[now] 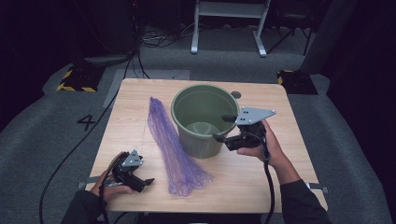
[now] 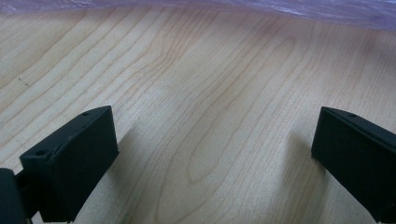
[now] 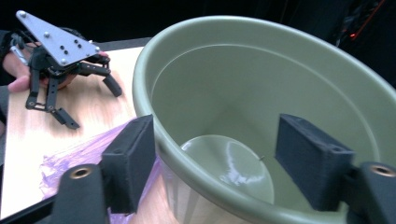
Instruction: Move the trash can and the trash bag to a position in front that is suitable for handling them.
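While its jaws are gaping wide with one inside and one outside the rim, the right gripper [image 1: 225, 128] is straddling the near wall of the green bucket [image 1: 202, 119] without pinching it. Left of the bucket, touching its base, the purple mesh bag [image 1: 172, 149] is lying flat along the wooden table [image 1: 261, 182]. Further left of the bucket, beyond the bag, the left gripper [image 1: 145, 183] is resting low over bare wood, its jaws spread and empty.
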A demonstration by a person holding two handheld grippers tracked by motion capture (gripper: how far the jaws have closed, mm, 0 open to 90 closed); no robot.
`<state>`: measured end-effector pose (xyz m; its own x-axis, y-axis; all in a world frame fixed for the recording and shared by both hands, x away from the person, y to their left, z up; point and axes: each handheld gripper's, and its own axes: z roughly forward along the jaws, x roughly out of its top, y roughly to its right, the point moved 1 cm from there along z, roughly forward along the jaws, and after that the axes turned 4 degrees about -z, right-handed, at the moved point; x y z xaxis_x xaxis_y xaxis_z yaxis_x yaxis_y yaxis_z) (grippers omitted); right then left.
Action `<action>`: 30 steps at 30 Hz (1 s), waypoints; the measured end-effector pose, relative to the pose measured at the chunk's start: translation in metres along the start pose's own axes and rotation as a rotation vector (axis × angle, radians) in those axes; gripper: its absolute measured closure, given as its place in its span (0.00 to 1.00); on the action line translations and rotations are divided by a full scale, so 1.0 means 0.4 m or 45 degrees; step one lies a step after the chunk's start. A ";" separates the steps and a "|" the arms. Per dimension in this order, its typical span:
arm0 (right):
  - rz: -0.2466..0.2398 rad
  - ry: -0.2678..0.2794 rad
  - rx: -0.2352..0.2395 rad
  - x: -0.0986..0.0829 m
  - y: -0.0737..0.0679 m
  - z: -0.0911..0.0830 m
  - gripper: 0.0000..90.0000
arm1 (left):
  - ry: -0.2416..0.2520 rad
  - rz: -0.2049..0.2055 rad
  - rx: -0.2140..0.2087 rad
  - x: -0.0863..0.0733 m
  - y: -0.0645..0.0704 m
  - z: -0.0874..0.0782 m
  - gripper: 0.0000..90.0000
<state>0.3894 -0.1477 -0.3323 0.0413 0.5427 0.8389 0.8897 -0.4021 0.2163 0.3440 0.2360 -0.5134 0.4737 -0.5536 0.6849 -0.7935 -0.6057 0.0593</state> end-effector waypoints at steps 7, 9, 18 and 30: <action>-0.078 -0.033 0.092 0.011 -0.015 0.024 0.56 | 0.000 0.000 0.001 0.000 0.000 0.000 0.00; -0.100 -0.046 0.122 0.014 -0.022 0.031 0.62 | 0.000 0.000 0.001 0.000 0.000 0.000 0.00; -0.205 -0.061 0.164 0.027 -0.048 0.041 0.79 | 0.000 0.000 0.001 0.000 0.000 0.000 0.00; -0.260 -0.077 0.142 0.030 -0.079 0.016 0.89 | -0.003 -0.009 0.013 0.004 0.004 0.003 0.00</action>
<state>0.3646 -0.1239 -0.3322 -0.1204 0.6486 0.7515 0.9270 -0.1974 0.3189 0.3440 0.2335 -0.5133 0.4801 -0.5505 0.6829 -0.7861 -0.6155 0.0564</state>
